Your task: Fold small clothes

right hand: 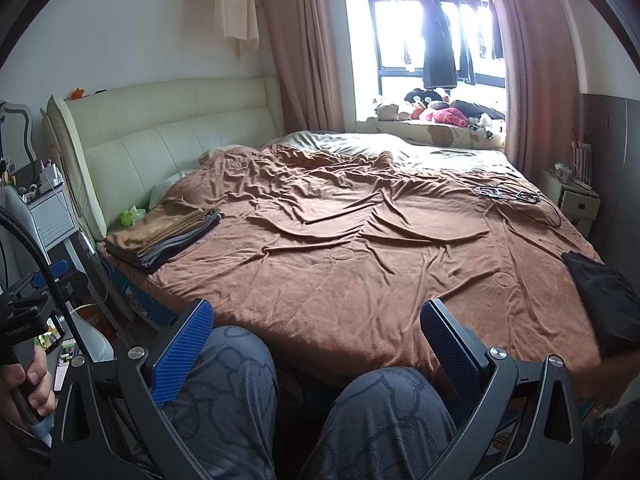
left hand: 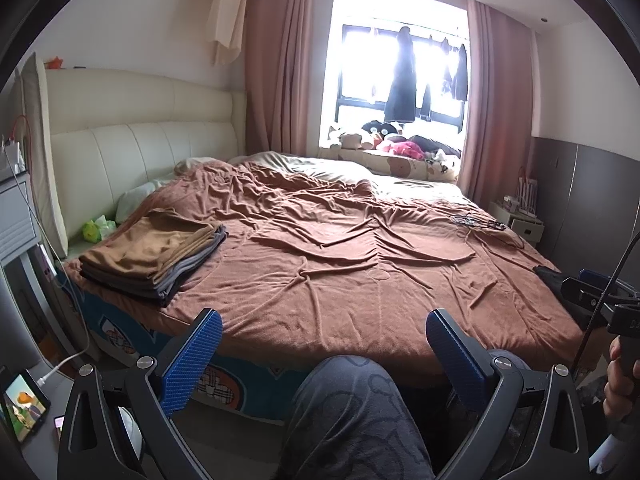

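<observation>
A stack of folded clothes [left hand: 154, 256], tan on top and grey below, lies at the left front corner of the bed; it also shows in the right wrist view [right hand: 164, 236]. A dark unfolded garment [right hand: 604, 300] lies at the bed's right front edge, seen too in the left wrist view [left hand: 554, 280]. My left gripper [left hand: 324, 324] is open and empty, held before the bed above a knee. My right gripper [right hand: 316, 316] is open and empty, above both knees, left of the dark garment.
The bed carries a wrinkled brown blanket [left hand: 340, 248] with cables [right hand: 508, 194] at its far right. A cream headboard [left hand: 132, 136] stands left. A nightstand [right hand: 576, 200] stands right. A tablet [left hand: 24, 404] lies low left. The person's knees [right hand: 240, 392] are below the grippers.
</observation>
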A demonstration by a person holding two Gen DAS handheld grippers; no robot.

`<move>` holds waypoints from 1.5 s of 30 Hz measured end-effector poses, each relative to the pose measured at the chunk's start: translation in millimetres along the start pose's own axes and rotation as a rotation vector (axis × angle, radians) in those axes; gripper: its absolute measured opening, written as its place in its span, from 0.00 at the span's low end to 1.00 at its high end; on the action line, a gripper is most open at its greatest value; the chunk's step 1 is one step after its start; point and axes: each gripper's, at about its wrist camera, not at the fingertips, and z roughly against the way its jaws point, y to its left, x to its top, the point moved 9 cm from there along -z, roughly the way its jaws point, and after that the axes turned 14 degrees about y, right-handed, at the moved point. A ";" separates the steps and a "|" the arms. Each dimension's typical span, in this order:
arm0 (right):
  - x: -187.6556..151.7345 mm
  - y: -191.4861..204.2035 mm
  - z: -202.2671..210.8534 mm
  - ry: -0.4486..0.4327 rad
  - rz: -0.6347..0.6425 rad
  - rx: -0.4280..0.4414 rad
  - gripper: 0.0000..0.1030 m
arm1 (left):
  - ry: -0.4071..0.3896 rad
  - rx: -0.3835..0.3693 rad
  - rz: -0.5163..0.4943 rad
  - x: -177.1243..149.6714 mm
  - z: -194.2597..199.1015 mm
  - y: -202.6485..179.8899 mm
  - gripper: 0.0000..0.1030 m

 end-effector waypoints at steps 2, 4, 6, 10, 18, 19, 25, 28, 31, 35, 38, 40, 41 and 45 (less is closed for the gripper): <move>1.1 0.7 -0.1 -0.002 0.000 0.004 1.00 | -0.004 0.002 -0.002 0.7 2.0 -0.5 1.00; 1.7 1.0 -1.1 0.002 -0.005 0.002 1.00 | -0.005 0.002 0.000 1.5 3.3 -0.4 1.00; 2.0 3.4 -2.0 0.005 -0.005 0.002 1.00 | -0.006 -0.002 0.002 1.8 4.6 -0.8 1.00; 2.8 8.2 -2.5 0.008 0.008 -0.003 1.00 | -0.012 -0.001 -0.001 3.0 7.3 -0.6 0.99; 6.5 3.9 -0.7 0.006 0.012 -0.008 1.00 | -0.012 -0.001 0.006 3.9 6.8 2.9 1.00; 6.6 3.9 -0.2 0.004 0.013 -0.010 1.00 | -0.012 -0.001 0.005 3.8 6.7 2.9 1.00; 8.1 2.3 0.6 0.002 0.015 -0.010 1.00 | -0.011 0.002 0.007 4.3 6.2 3.5 0.99; 8.5 2.5 -0.4 0.003 0.017 -0.012 1.00 | -0.013 0.005 0.007 4.7 6.4 3.9 0.99; 8.9 2.5 -0.6 0.003 0.021 -0.017 1.00 | -0.017 0.007 0.016 5.1 7.4 3.9 1.00; 9.9 3.1 -0.9 0.002 0.023 -0.019 1.00 | -0.016 0.009 0.015 5.1 7.5 3.3 1.00; 10.0 3.9 -0.6 0.000 0.031 -0.025 1.00 | -0.014 0.011 0.013 4.0 8.3 1.8 1.00; 9.5 4.3 -0.4 -0.001 0.034 -0.024 1.00 | -0.015 0.013 0.015 4.1 8.3 2.0 1.00; 9.0 4.3 -0.9 0.000 0.035 -0.024 1.00 | -0.017 0.014 0.017 4.1 8.8 1.9 1.00; 8.4 3.9 -2.4 0.004 0.035 -0.023 1.00 | -0.024 0.023 0.018 4.0 11.2 2.5 1.00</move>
